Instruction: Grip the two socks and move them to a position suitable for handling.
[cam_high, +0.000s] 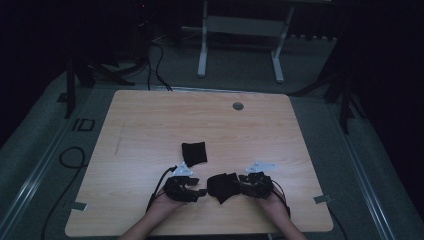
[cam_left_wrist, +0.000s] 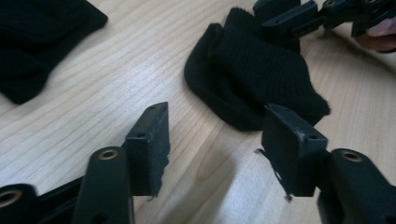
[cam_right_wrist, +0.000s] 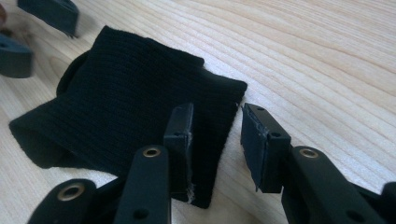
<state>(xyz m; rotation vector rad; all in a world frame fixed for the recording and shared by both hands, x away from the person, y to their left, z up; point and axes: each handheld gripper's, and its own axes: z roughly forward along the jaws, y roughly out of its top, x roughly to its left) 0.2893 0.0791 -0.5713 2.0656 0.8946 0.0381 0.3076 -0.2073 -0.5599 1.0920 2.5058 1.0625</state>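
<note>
2 black knit cloths lie on the wooden table: the near cloth at lower centre of the high view, the far cloth just above it. Left gripper gapes wide beside the near cloth; right gripper stands open, 1 jaw over its edge. Bare wood spreads beyond toward the far rim.

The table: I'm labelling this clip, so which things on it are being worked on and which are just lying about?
In use, probably:
near black cloth
left tongs, open
right tongs, open

Lying about:
far black cloth
table's grommet
</note>
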